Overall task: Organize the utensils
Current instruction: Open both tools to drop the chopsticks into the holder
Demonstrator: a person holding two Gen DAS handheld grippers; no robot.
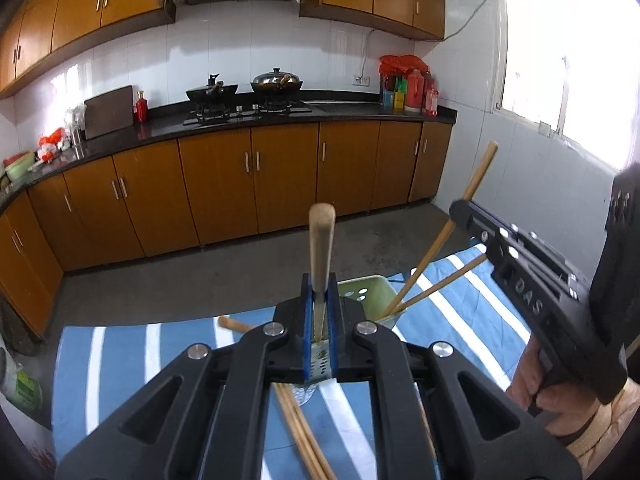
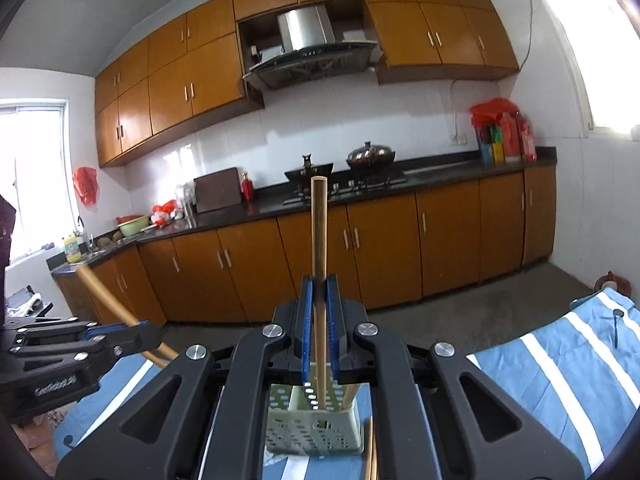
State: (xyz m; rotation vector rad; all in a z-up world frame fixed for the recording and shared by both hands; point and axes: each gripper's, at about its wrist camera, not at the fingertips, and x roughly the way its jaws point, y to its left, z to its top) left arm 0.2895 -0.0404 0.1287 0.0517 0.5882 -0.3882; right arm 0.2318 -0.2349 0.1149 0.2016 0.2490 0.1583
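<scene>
At the bottom centre of the left wrist view, the left gripper (image 1: pixel 320 320) has its blue-padded fingers (image 1: pixel 307 320) drawn together on a wooden-handled utensil (image 1: pixel 322 248), whose rounded handle end stands upright above the pads while a toothed metal part shows between them lower down. Just behind and right of it, a pale green utensil basket (image 1: pixel 370 292) sits on the blue and white striped cloth (image 1: pixel 120 360) covering the table, with two chopsticks (image 1: pixel 430 284) leaning out of it toward the upper right. At the right edge of that frame, the right gripper (image 1: pixel 464 210) clamps one long chopstick (image 1: pixel 478 176) that slants down into the basket. More loose chopsticks (image 1: pixel 300 428) lie on the cloth beneath the left gripper, and a wooden handle end (image 1: pixel 232 324) pokes out at lower left. Seen from the right wrist view, the right gripper (image 2: pixel 320 320) has its fingers (image 2: pixel 332 320) closed on the chopstick (image 2: pixel 319 232), which stands vertical in the frame with its lower end inside the perforated basket (image 2: pixel 316 428) directly below. The left gripper (image 2: pixel 140 326) sits at the lower left of that frame, close beside the basket, its utensil handle (image 2: pixel 100 288) angling up and left. The cloth's far edge gives onto bare concrete floor (image 1: pixel 200 280), with open room up to the brown kitchen cabinets (image 2: pixel 380 248).
</scene>
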